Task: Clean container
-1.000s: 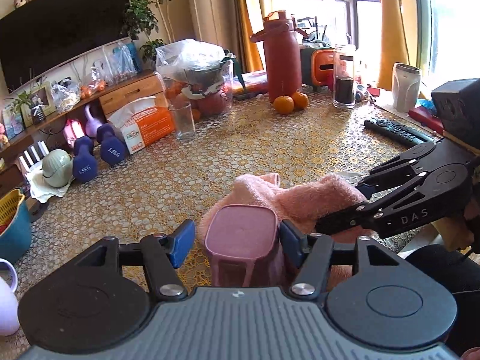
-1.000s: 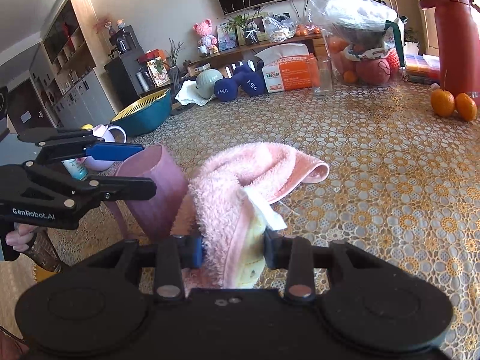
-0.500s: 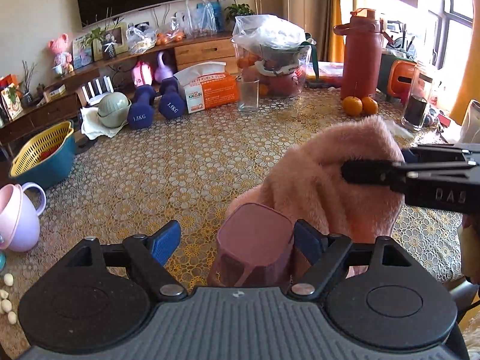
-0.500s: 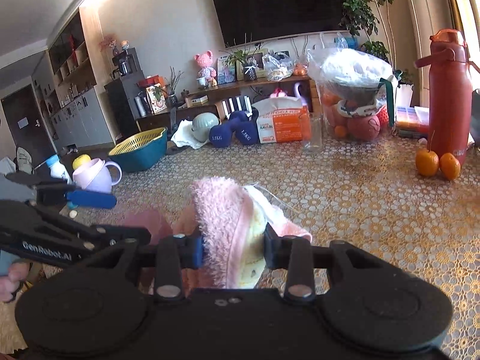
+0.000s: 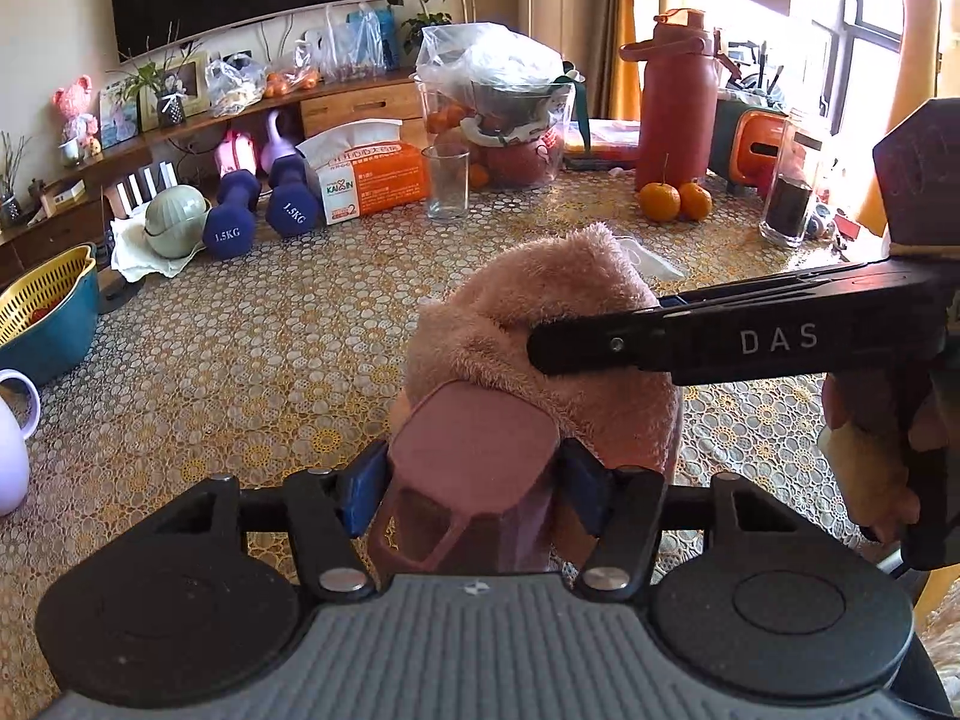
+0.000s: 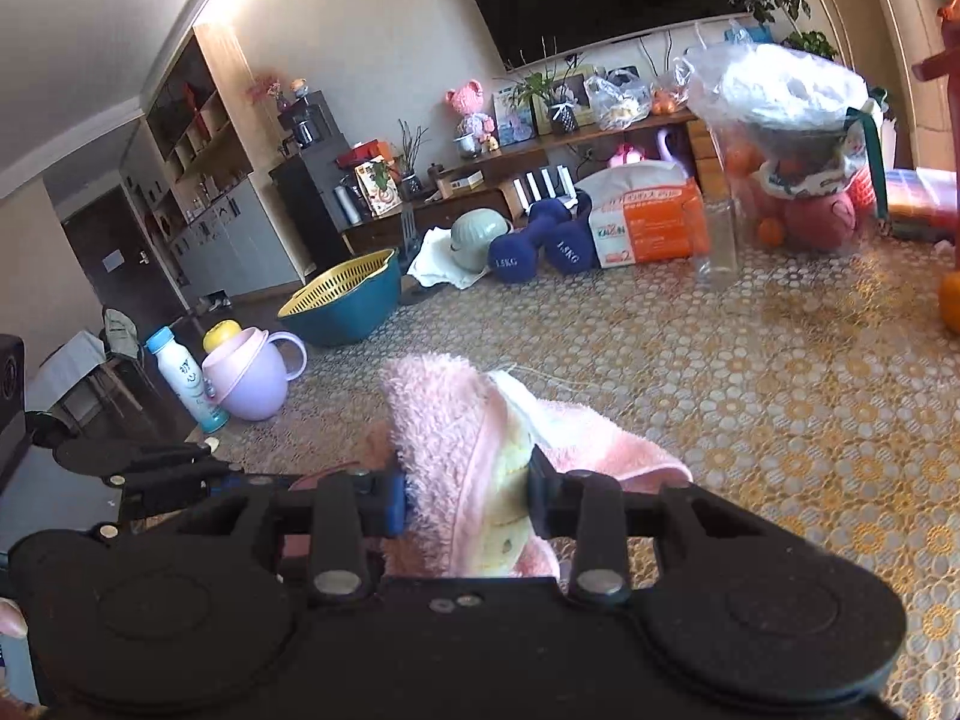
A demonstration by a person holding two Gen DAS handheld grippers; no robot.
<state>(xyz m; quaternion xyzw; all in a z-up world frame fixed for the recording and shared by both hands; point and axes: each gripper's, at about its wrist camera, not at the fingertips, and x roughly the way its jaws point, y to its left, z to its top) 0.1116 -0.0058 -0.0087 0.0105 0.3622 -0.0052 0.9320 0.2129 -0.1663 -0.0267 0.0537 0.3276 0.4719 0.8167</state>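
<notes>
Above the counter [image 5: 240, 348], the left claw [image 5: 474, 480] is gripping a mauve cup [image 5: 474, 450] while the right claw [image 6: 468, 492] is pinching a pink towel [image 6: 444, 438] against it.

cup [image 5: 474, 450] in left tongs [image 5: 471, 483] | towel [image 5: 540, 324] behind cup, in right tongs [image 6: 468, 495]

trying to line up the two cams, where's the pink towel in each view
Left wrist: pink towel sits centre, just beyond the mauve container, pinched from the right by the right claw.
Right wrist: the towel sits bottom centre, between that claw's fingers.
Shared landmark: orange tissue box beside the blue dumbbells.
</notes>
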